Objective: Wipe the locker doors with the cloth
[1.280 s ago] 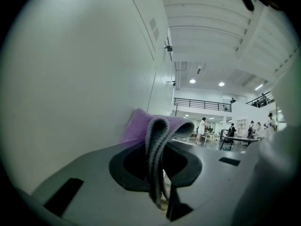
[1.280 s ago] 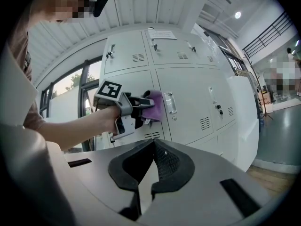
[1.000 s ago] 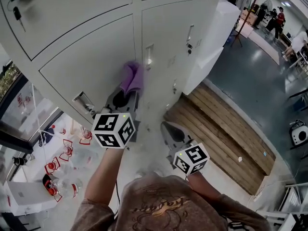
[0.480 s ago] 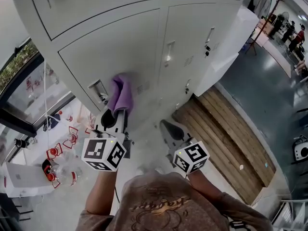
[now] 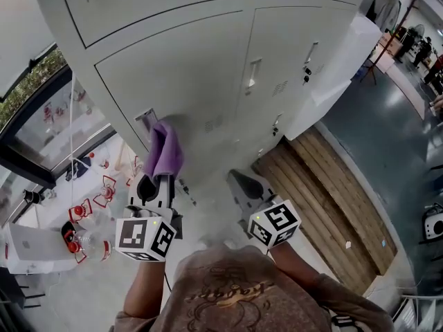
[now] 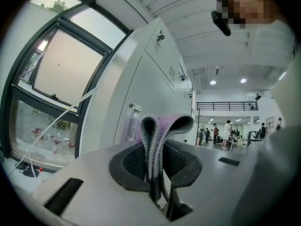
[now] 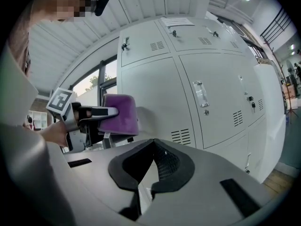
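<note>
While the left tongs [image 5: 159, 180] clamp the purple cloth [image 5: 165, 151] against the locker door [image 5: 208, 75] at centre left, beside its handle [image 5: 147, 120], the right tongs [image 5: 242, 184] hang closed and empty. Recommended: firm, flat pressure, overlapping strokes, steering around the handle.
</note>
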`<state>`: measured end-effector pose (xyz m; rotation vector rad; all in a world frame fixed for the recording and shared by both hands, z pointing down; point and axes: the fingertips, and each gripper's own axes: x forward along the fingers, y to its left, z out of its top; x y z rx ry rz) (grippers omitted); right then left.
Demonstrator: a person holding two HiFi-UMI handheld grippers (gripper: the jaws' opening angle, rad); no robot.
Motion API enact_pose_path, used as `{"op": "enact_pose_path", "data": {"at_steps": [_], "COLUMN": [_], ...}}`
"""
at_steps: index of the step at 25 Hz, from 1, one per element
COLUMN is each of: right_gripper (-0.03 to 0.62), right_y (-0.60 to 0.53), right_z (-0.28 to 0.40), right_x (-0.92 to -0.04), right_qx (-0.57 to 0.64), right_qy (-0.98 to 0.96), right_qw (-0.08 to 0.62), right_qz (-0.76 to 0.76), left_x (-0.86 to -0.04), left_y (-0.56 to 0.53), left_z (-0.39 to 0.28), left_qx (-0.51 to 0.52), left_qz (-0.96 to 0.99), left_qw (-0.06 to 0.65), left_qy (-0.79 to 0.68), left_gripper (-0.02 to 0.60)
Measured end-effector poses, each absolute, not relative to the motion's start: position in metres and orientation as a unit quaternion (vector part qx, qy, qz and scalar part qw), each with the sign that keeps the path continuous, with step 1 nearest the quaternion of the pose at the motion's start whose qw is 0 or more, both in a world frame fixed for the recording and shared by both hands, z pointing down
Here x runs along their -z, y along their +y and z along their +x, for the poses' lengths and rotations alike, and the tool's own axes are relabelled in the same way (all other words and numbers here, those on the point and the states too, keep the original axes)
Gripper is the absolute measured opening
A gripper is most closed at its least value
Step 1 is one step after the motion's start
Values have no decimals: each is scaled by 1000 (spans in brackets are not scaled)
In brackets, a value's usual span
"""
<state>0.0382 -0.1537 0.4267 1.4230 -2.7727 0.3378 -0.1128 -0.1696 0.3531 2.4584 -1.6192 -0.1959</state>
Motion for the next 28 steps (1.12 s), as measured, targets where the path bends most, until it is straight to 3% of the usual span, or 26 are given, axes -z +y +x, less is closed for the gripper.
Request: {"op": "enact_pose_path", "data": {"at_steps": [28], "right_gripper": [-2], "right_y": [-152], "right_z": [67], "right_x": [-425], "right_qx": [-103], "right_qy": [-867], "right_qw": [0], "right_qz": [487], "left_x": [-374], "left_y": [-232], "left_z": [-74], "left_qx": [37], "left_qz": [824], "left_qw": [95], "left_qy": [-557], "left_gripper": [44]}}
